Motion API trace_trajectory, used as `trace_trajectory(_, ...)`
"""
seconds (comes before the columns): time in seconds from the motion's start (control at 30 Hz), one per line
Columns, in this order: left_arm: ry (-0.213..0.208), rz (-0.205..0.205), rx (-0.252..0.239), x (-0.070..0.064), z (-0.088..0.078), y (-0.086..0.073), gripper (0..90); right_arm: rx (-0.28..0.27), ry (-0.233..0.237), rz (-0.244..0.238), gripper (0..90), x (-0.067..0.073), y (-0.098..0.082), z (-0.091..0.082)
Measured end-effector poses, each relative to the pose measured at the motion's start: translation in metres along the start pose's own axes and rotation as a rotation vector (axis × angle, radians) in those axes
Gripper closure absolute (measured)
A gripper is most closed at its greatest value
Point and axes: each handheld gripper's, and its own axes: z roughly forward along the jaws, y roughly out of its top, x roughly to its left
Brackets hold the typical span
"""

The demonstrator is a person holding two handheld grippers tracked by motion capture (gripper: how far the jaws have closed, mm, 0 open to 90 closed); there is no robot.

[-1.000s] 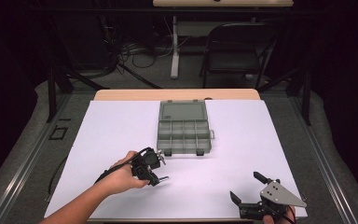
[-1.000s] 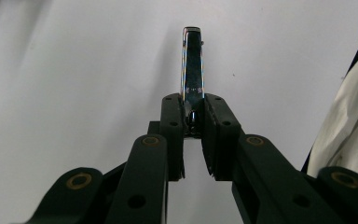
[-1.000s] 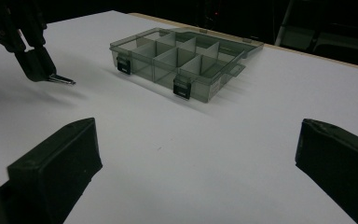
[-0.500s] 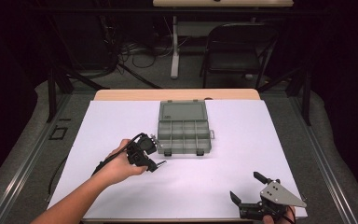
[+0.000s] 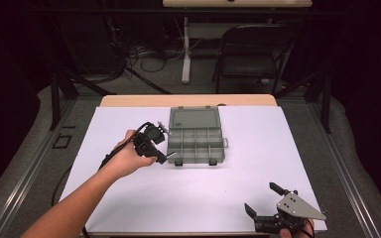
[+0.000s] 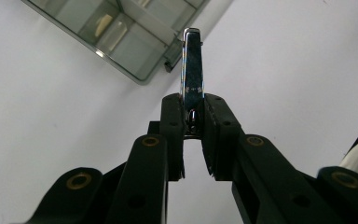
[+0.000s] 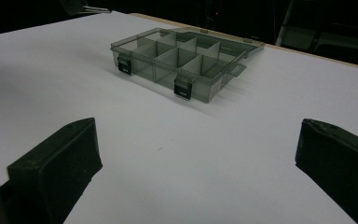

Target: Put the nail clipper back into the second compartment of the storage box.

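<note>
**Item: clip** (image 6: 192, 70). Narrow strip of polished, chrome-like metal, seen edge-on in the left gripper view. Judged light, stiff and slippery; not fragile, though its smooth faces could let it slide or twist between the pads. It is held near one end, with most of its length standing out past the tips. A hold nearer the middle would likely swing less. What kind of clip or tool it is cannot be told.

**Location:** in the left gripper (image 5: 164, 157), raised above the table (image 5: 129, 198), just beside the left front corner of the box (image 5: 196, 144).

**Left gripper:** jaws clamped tight on the clip, pads (image 6: 173, 126) flat against both faces.

**Right gripper** (image 5: 264, 204): jaws spread wide, nothing between them, resting low at the near right edge of the table, well apart from the box.

**Container: box.** Smoke-grey, see-through plastic organiser, lid folded back flat behind it, two dark latches (image 7: 183, 89) on the front wall. Inner walls split it into several small compartments. Most look empty from the right gripper view. In the left gripper view two compartments near the corner each hold a small pale piece (image 6: 103, 22), too blurred to name.

**Handling note:** the box is likely light and could slide on the smooth white table if knocked.
</note>
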Motion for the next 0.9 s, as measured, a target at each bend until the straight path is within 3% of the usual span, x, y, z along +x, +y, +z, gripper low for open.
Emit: trace_trajectory(0.9, 0.054, -0.088, -0.032, 0.028, 0.001, 0.047, 79.4, -0.006, 0.005, 0.005, 0.0, 0.0, 0.0, 0.0)
